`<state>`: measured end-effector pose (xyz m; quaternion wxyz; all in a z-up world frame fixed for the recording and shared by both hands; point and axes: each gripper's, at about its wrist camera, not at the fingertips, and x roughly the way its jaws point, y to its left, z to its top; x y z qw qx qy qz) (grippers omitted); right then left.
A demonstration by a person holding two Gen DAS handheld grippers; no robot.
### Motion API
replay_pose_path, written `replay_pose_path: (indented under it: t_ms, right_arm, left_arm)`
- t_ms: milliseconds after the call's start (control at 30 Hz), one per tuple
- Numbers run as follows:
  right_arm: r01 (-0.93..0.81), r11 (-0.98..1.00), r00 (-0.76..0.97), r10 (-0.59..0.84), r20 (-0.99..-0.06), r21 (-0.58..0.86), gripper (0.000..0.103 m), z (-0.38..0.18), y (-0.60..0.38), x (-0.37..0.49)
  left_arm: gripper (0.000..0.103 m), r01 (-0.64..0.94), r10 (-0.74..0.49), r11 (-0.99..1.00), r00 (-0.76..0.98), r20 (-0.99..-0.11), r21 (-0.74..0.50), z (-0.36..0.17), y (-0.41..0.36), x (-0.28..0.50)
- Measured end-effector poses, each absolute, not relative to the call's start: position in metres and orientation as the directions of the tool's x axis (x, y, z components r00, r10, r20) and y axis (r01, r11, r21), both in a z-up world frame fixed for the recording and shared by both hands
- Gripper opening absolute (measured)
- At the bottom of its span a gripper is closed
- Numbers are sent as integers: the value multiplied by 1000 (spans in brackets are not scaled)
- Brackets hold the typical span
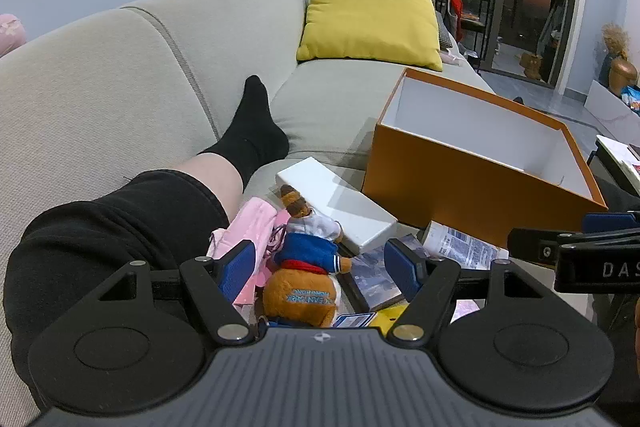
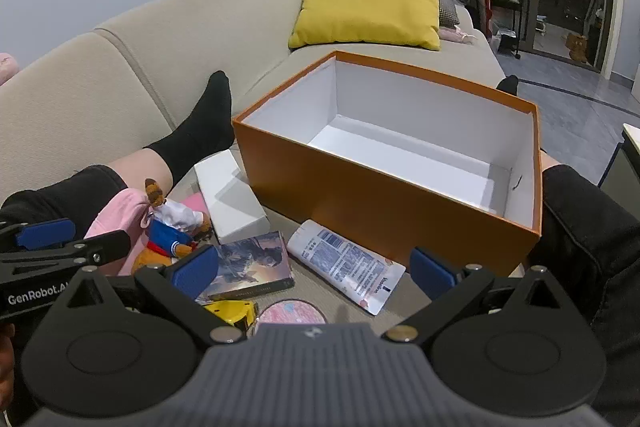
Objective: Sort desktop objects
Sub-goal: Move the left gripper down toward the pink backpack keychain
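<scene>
The left gripper [image 1: 320,267] is hovering with its jaws spread apart around a plush bear [image 1: 304,267] in a blue jacket, not visibly pinching it. The right gripper [image 2: 314,269] is likewise gaping wide above a white tube [image 2: 346,263] and a picture book [image 2: 252,263]. An orange box [image 2: 360,195] is sitting at one o'clock, its white interior looking bare, beside a white carton [image 2: 230,195]
</scene>
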<state>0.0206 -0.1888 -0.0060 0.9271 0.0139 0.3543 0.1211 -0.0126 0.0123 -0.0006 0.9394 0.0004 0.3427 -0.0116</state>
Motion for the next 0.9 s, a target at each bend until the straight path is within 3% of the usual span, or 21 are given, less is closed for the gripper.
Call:
replay_pose_path:
  t_ms: [900]
  right_arm:
    - [-262, 953, 684, 296, -667, 154, 102, -13, -195, 35]
  left_arm:
    - [83, 45, -54, 998, 735, -676, -31, 1, 22, -11]
